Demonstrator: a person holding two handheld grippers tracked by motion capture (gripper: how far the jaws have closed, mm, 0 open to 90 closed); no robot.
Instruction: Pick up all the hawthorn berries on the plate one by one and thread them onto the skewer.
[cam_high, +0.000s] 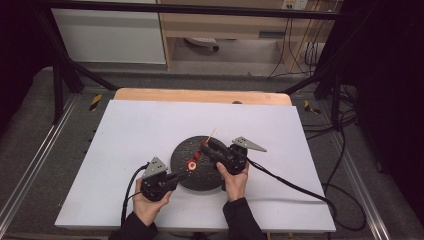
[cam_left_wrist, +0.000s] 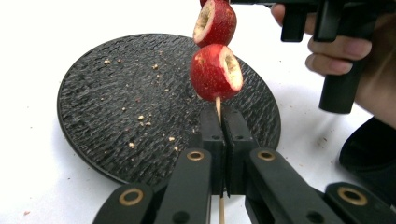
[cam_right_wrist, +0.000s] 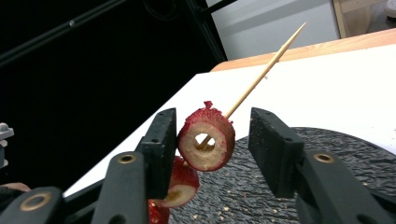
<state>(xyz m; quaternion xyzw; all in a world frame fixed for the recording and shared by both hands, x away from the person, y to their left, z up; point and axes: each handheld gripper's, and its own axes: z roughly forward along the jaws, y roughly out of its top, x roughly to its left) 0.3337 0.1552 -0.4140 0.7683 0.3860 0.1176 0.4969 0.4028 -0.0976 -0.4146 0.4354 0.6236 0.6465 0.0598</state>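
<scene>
Red cored hawthorns (cam_left_wrist: 216, 72) on bamboo skewer (cam_right_wrist: 264, 70), frame centre, above black slate plate (cam_left_wrist: 116, 93). Left gripper (cam_left_wrist: 218, 122) clenched on skewer base; right gripper (cam_right_wrist: 212, 140) released around top fruit. Keep skewer steady, push squarely.

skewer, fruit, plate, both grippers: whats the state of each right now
skewer: clamped at its lower end, tip free
top fruit piece: cored, threaded on the skewer
lower fruit piece: cored, threaded
plate: flat on the table, crumb-strewn
left gripper: shut on the skewer
right gripper: open around the top fruit piece
</scene>
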